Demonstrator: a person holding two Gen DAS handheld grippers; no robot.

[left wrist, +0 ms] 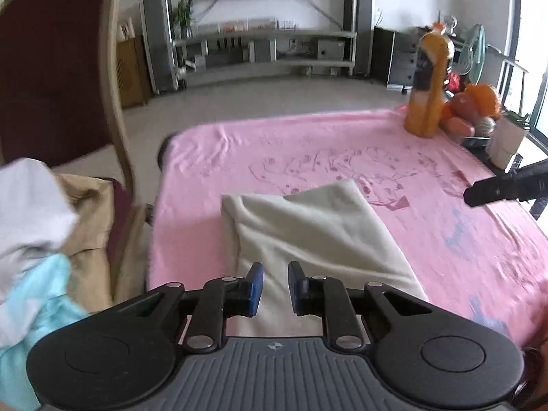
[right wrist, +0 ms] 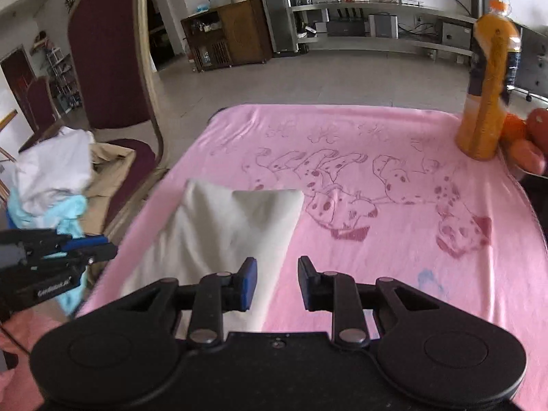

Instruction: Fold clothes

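Closest to both cameras are the grippers themselves. Left gripper (left wrist: 275, 287) has its blue pads (left wrist: 256, 286) apart with nothing between them, and it hovers over the near end of the cream garment (left wrist: 308, 236). Right gripper (right wrist: 277, 282) is also open and empty, above the garment's right near edge.

The garment lies on the pink blanket (right wrist: 394, 246) that covers the table, toward its left near part, already folded into a long narrow shape that runs away from the near edge. Its far end looks thick and slightly raised, though the blur makes this hard to judge.

On the chair (right wrist: 113, 68) beside the left edge of the table there is a pile of clothes (right wrist: 58, 171), white, light blue and beige, not yet folded. At the far right corner stands an orange bottle (right wrist: 486, 96), with an orange soft toy (left wrist: 472, 106) just beside it.

What could go wrong: if one gripper closes on only the top layer, the fold may open when lifted. If the pads catch the blanket together with the garment, the blanket will drag, and this could disturb the tall bottle. A pull from one side only may also leave the fold crooked.
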